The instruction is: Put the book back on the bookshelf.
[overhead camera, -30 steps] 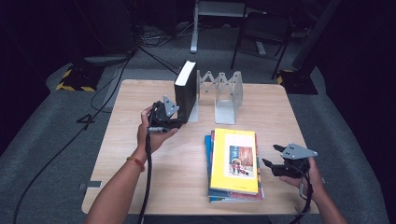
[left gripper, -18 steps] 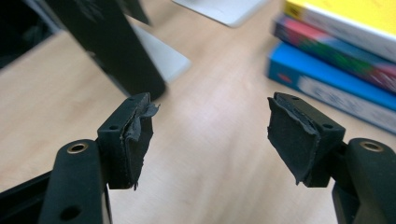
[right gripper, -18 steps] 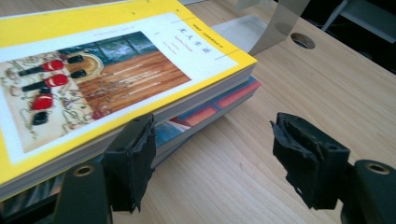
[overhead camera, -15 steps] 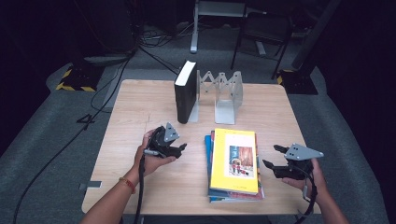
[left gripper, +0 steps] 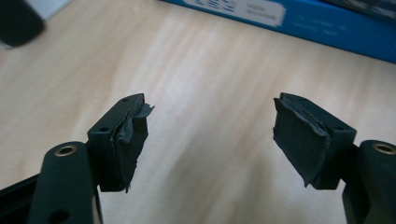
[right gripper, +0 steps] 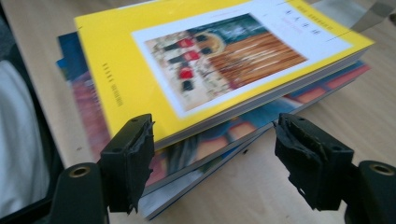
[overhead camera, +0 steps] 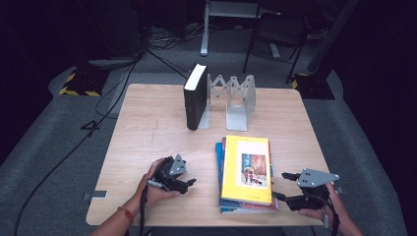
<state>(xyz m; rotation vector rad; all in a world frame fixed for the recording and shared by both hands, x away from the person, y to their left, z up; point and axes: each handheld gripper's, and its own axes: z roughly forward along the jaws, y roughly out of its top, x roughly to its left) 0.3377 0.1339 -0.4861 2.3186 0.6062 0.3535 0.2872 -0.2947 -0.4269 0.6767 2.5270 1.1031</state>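
Observation:
A stack of books lies flat at the front right of the table, with a yellow book [overhead camera: 246,167] [right gripper: 210,60] on top and a blue book [overhead camera: 218,156] [left gripper: 299,18] under it. My left gripper [overhead camera: 189,183] [left gripper: 210,135] hovers low over bare wood just left of the stack. Its jaws have just been opening and stand open with nothing between them. My right gripper [overhead camera: 285,188] [right gripper: 215,154] is at the stack's near right corner, open. That corner of the books lies just beyond its jaws, untouched. A black book [overhead camera: 195,98] stands upright in a metal rack [overhead camera: 238,96] at the back.
The wooden table [overhead camera: 147,128] has bare room on its left half and between the rack and the stack. The rack's right slots hold nothing. Cables, a chair and stands sit on the dark floor behind the table.
My left gripper has come away from the black book, toward the front and down, ending low beside the stack. The right gripper has shifted a little toward the table's front edge.

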